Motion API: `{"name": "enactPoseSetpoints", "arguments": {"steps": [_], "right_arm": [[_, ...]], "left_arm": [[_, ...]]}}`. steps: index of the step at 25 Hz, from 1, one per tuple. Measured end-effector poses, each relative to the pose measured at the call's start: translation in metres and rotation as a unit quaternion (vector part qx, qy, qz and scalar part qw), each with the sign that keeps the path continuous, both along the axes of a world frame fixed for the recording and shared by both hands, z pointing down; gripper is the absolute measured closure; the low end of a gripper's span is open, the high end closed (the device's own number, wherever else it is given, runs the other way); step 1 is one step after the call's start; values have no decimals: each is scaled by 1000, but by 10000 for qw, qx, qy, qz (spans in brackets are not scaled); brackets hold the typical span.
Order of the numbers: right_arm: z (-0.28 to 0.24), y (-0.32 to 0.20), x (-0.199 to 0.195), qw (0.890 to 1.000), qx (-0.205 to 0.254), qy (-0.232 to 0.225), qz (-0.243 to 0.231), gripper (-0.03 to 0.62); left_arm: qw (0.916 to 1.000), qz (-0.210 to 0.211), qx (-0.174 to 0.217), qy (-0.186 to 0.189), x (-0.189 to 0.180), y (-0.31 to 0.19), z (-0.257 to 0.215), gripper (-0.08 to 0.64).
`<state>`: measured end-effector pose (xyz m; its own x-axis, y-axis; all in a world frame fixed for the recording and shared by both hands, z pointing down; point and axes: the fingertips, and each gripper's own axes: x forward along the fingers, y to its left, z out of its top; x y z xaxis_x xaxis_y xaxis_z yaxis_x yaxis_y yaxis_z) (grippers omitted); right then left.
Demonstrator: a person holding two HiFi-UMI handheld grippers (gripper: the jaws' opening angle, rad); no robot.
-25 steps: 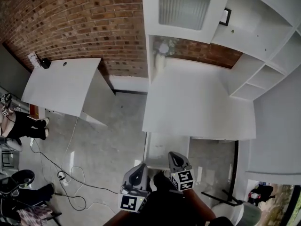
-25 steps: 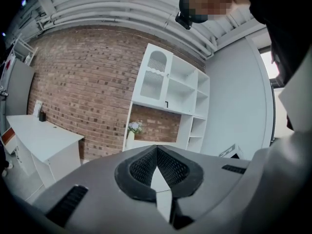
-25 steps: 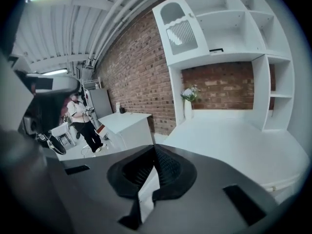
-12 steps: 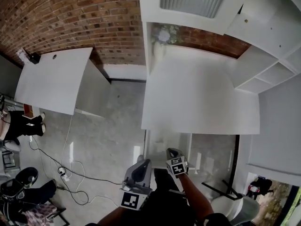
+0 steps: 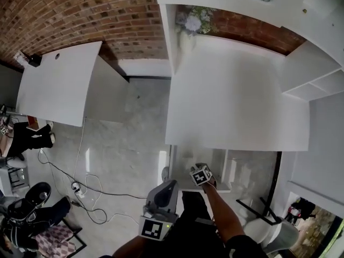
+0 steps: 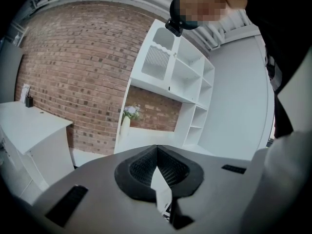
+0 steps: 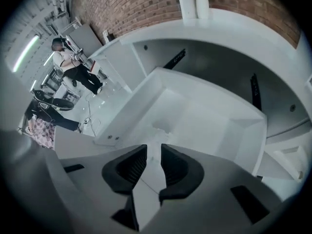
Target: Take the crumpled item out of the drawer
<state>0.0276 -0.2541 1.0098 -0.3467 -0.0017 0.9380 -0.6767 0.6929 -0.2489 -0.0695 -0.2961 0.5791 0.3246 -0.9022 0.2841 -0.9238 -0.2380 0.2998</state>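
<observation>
Under the white counter (image 5: 236, 101) a white drawer (image 7: 243, 130) stands pulled out, also seen as drawer (image 5: 185, 163). A pale crumpled item (image 7: 160, 126) lies on its floor, faint against the white. My right gripper (image 7: 149, 152) points steeply down into the drawer just above that item; its jaws have just been opening and nothing sits between them. From the head the right gripper (image 5: 201, 172) shows mostly as its marker cube. My left gripper (image 5: 170, 186) hangs left of the drawer, pads together and empty; the left gripper (image 6: 156, 149) faces the shelves.
A vase of flowers (image 5: 191, 23) stands at the counter's back left. White shelves (image 6: 190, 82) rise on the right. A second white desk (image 5: 59, 85) stands left, with cables (image 5: 80, 192) on the floor and a seated person (image 7: 73, 67) beyond.
My right gripper has dropped towards the open drawer and tipped nose-down, and its jaws have parted. The left gripper has sunk a little beside it.
</observation>
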Motion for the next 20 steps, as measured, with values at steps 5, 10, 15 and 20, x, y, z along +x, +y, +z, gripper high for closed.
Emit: {"name": "enactPoseSetpoints", "arguments": {"steps": [5, 10, 15, 20], "right_arm": [[42, 9, 4, 9984, -428, 310, -220, 479], [70, 21, 6, 9947, -806, 463, -435, 468], [85, 23, 8, 9941, -834, 594, -364, 524], [83, 21, 7, 9950, -785, 585, -209, 568]], "left_arm": [[9999, -49, -143, 38, -4, -13, 19, 543], [9996, -77, -267, 33, -6, -20, 33, 543], [9992, -110, -379, -4, -12, -19, 42, 543], [9992, -145, -379, 0, -17, -16, 41, 543]]}}
